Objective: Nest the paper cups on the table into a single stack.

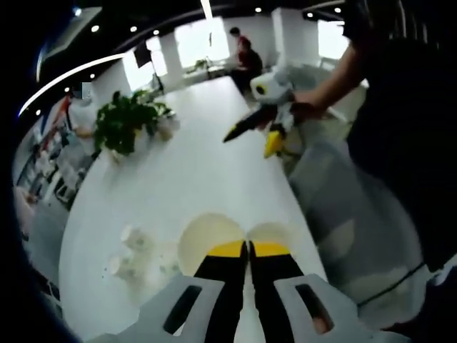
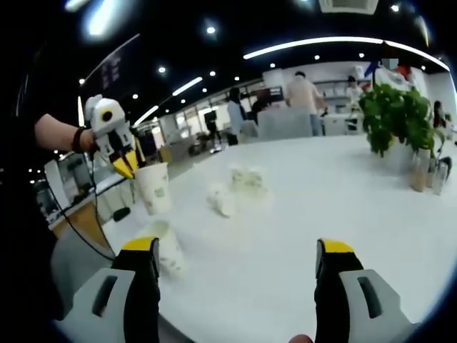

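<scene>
held cup (image 2: 154, 187) upright, clamped in left hand-held gripper (image 2: 127, 166) above bench (image 2: 321, 207) edge; lying cup (image 2: 168, 249) just below, nearer left; right hand-held gripper (image 2: 237, 259) apart.

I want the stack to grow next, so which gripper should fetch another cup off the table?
Probably the right gripper: its jaws are open, facing the loose paper cups. The left gripper is shut on a paper cup.

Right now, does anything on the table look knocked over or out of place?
Yes. Several paper cups lie tipped on their sides across the white table, not upright. The left gripper holds one cup in the air.
</scene>
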Available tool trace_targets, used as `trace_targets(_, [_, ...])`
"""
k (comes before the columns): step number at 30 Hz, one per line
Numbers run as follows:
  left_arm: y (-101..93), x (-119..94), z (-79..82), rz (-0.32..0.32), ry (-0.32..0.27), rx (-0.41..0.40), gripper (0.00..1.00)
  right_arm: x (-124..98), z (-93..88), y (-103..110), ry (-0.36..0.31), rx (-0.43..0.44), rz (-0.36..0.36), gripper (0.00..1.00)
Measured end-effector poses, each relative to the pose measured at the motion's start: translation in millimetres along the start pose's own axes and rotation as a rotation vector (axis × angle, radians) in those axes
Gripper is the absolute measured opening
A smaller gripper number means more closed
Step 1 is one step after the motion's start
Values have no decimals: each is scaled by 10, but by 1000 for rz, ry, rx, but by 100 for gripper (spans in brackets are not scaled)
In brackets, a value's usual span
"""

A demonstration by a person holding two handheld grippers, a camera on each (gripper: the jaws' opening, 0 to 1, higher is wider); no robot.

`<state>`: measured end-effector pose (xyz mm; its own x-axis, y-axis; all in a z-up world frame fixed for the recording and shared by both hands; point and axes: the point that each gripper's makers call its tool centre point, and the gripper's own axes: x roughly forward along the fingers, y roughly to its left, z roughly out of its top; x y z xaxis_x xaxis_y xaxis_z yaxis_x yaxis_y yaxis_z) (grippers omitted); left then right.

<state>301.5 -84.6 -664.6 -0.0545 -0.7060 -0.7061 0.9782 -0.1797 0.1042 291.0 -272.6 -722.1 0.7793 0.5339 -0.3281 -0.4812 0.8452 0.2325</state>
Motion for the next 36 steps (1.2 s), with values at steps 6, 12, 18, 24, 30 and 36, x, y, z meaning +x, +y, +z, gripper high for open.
trace_targets(6, [-82,48,32,-14,-12,-2,0,0,-9,2,0,3,-2,88])
trace_targets(12, [-184,117,44,-36,-13,13,0,-27,-17,1,5,1,-4,88])
trace_targets(18, [-284,187,10,-60,1,39,0,-39,-48,-17,11,6,-8,88])
trace_targets(24, [-324,219,17,-68,2,50,0,-42,-68,-7,15,7,-8,88])
trace_targets(30, [-355,270,46,-78,1,59,0,-40,-68,-16,14,10,-9,88])
trace_targets(36, [-369,296,104,-85,-1,84,0,-34,-49,-24,13,11,-10,88])
